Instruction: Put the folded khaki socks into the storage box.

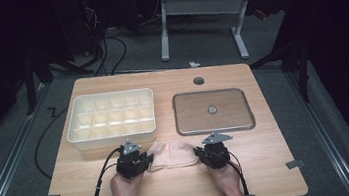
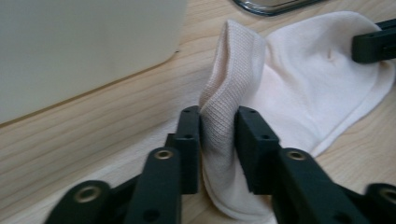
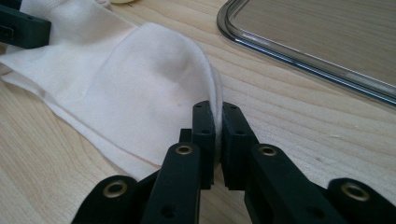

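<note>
A pale pink sock [image 1: 172,154] lies on the wooden table between my two grippers. My left gripper [image 1: 146,160] is shut on the sock's ribbed cuff end [image 2: 224,93], which bunches up between the jaws. In the left gripper view that gripper [image 2: 218,122] holds the fabric tight. My right gripper [image 1: 198,153] is shut on the sock's toe end. In the right gripper view the thin folded edge of the sock [image 3: 140,79] is pinched at that gripper [image 3: 218,122]. The other gripper's black jaw shows at the far end of the sock in each gripper view.
A white divided organiser box [image 1: 111,118] stands at the back left, just behind my left gripper. A clear flat tray [image 1: 213,110] with a metal rim lies at the back right. A round cable hole [image 1: 198,81] sits behind the tray.
</note>
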Demonstrator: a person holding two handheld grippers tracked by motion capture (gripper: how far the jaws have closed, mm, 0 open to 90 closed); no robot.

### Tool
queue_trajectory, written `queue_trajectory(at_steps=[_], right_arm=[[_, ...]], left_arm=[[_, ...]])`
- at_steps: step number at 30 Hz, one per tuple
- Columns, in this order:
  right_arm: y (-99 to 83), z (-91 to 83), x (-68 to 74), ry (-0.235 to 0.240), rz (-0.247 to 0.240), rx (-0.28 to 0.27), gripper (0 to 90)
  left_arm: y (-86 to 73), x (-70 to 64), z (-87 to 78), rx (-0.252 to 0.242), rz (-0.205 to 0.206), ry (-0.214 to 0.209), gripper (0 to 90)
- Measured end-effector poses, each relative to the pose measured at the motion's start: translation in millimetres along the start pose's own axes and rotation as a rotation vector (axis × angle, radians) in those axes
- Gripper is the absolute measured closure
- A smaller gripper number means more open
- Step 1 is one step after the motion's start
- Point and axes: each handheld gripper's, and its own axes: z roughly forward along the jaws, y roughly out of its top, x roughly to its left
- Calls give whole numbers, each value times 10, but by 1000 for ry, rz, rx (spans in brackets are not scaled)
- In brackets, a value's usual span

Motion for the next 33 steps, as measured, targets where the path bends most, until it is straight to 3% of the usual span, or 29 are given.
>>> queue_trajectory(at_steps=[1,3,6,12,15,18,23,28,33], right_arm=[[-1,1,-1,-7,-5,-6,808],[0,-11,-7,-19,-1,-17,739],[6,-53,-10,-35,2,-47,652],[51,-195,58,-58,-14,-104,609],[98,-254,122,-38,-22,-136,664],[151,-245,226,30,-52,-141,773],[182,-62,427,104,-98,-90,869],[219,131,570,136,-116,-56,899],[246,266,660,131,-139,-28,900]], left_arm=[[0,0,0,0,0,0,659],[-6,21,-45,-12,-17,42,591],[-17,61,-91,-25,-48,58,505],[-77,60,-136,-11,-58,63,466],[-79,39,-131,-6,-49,58,466],[-71,26,-123,-16,-60,52,468],[-73,3,-86,-6,-58,40,500],[-72,-9,-48,3,-55,38,512],[-81,-16,-40,3,-36,45,530]])
